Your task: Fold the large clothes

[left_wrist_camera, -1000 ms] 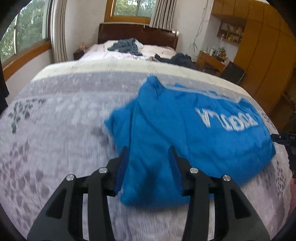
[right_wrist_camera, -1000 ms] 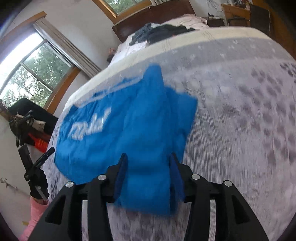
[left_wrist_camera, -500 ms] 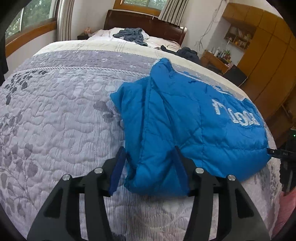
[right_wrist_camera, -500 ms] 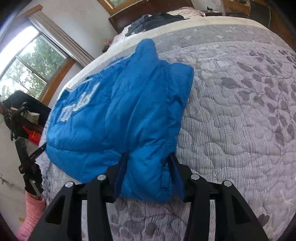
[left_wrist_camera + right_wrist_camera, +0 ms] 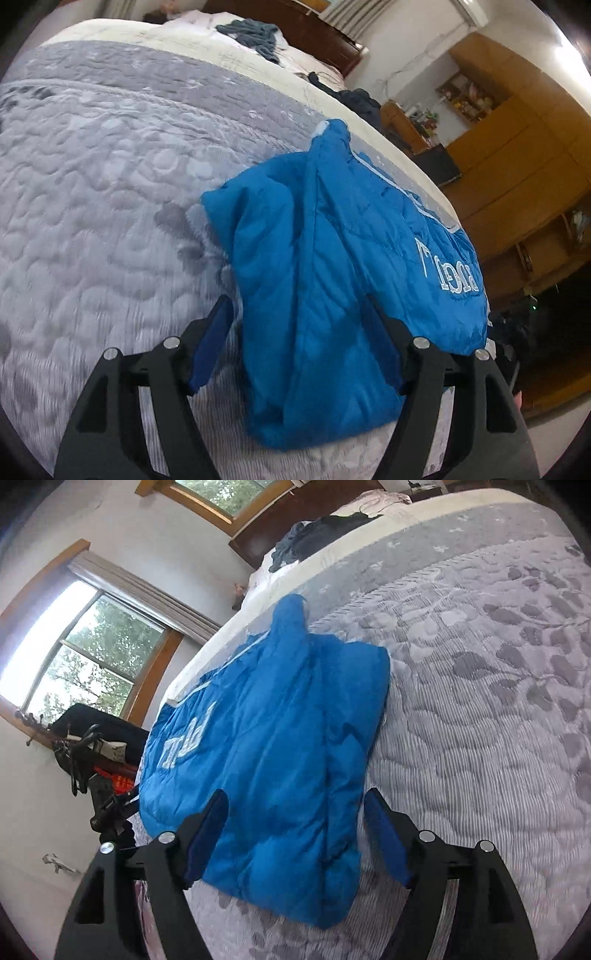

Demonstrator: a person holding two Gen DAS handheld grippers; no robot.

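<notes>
Two grippers are seen, one per view, each with two black fingers carrying blue pads. In the left wrist view, the left gripper (image 5: 295, 321) is held with its jaws spread wide; the near end of one blue jacket (image 5: 332, 266) lies between the pads, and the right pad (image 5: 384, 347) is partly covered by fabric, while the left pad (image 5: 210, 343) stands just clear of it. No pinch on the cloth can be made out. In the right wrist view, the right gripper (image 5: 295, 812) is likewise spread wide, with the near hem of the jacket (image 5: 273, 738) lying between its two pads; the left pad (image 5: 207, 830) sits at the fabric's edge and the right pad (image 5: 384, 842) is apart from it, over the quilt.

The single jacket is laid on a grey quilt (image 5: 103, 192) with a leaf pattern, folded lengthwise into a long padded bundle. One row of white letters (image 5: 450, 273) is shown on its upper face, toward the bed's edge; the letters cannot be read with certainty. A raised blue point of cloth marks the jacket's far end.

Beyond the quilt, a cream band of bedding (image 5: 207, 48) runs across, and two heaps of dark clothes (image 5: 255, 33) are seen near a dark wooden headboard (image 5: 317, 33). Orange-brown cupboards (image 5: 517, 155) fill the far side in the left view. In the right view, two wood-framed windows are seen, the nearer one (image 5: 74, 657) with a grey curtain along its top, and a dark stand (image 5: 99, 771) beside the bed.
</notes>
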